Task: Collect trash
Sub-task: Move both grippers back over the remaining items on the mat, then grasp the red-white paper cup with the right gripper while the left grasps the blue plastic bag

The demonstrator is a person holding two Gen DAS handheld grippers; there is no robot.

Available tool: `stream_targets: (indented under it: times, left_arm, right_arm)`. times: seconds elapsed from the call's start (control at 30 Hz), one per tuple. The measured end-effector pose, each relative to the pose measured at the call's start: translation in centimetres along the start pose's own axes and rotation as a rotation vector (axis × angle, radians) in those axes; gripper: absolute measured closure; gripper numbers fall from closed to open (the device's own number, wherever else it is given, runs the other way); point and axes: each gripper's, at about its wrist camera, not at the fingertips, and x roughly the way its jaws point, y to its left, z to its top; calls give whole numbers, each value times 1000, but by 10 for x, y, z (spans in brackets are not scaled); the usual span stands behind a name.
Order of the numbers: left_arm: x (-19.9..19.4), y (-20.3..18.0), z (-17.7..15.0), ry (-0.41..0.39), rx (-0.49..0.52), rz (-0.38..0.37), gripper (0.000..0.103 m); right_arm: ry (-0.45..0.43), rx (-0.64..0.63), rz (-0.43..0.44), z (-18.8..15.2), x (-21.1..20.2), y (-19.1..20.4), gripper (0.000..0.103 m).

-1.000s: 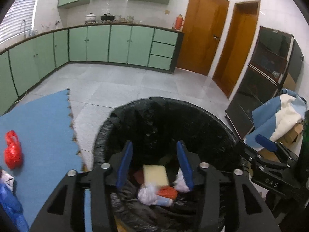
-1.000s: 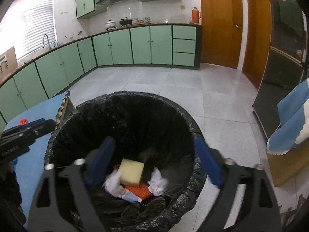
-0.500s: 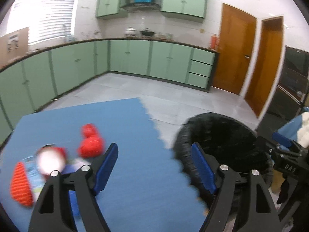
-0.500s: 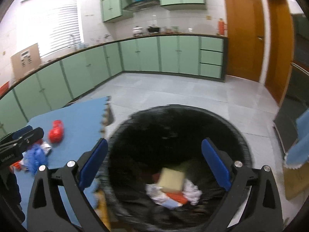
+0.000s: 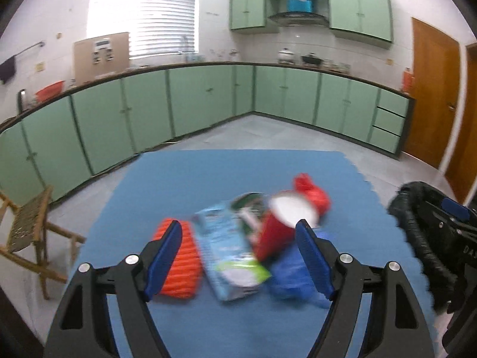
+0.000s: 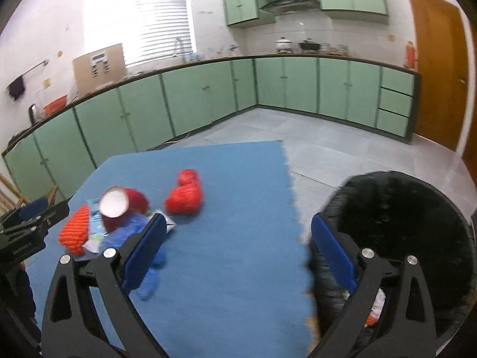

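A blurred pile of trash lies on the blue foam mat [image 5: 232, 173]: an orange ribbed piece [image 5: 180, 268], a light blue packet [image 5: 229, 256], a red paper cup [image 5: 277, 226] on its side, a red plastic bag [image 5: 313, 192] and a blue bag [image 5: 293, 280]. My left gripper [image 5: 238, 253] hangs open just above and in front of the pile, nothing between its pads. My right gripper [image 6: 238, 250] is open and empty over the mat's right edge, beside the black-lined trash bin [image 6: 411, 226]. The red bag [image 6: 184, 197] and cup [image 6: 117, 205] lie to its left.
Green kitchen cabinets [image 5: 208, 101] line the far walls beyond grey floor tiles. A wooden chair [image 5: 26, 232] stands left of the mat. The bin's rim [image 5: 414, 217] is at the mat's right side, with wooden doors [image 6: 438, 68] behind it.
Both grippers have swung left, away from above the bin, to over the mat. The left one now faces the trash pile and its jaws stand wider than a second ago.
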Motion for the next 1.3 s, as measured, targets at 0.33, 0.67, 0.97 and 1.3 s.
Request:
stream_targets:
  times: [0.33, 0.67, 0.97, 1.3]
  left_arm:
    - [9, 53, -21, 27, -59, 63, 27]
    - [21, 76, -18, 15, -99, 74, 27]
    - [31, 103, -21, 20, -144, 91, 27]
    - [31, 100, -17, 17, -155, 67, 27]
  right_arm:
    - [12, -69, 86, 2, 36, 82, 8]
    - [44, -118, 117, 3, 68, 136, 10]
    - [83, -131, 128, 6, 88, 150, 35]
    - [73, -130, 161, 8, 78, 147, 46]
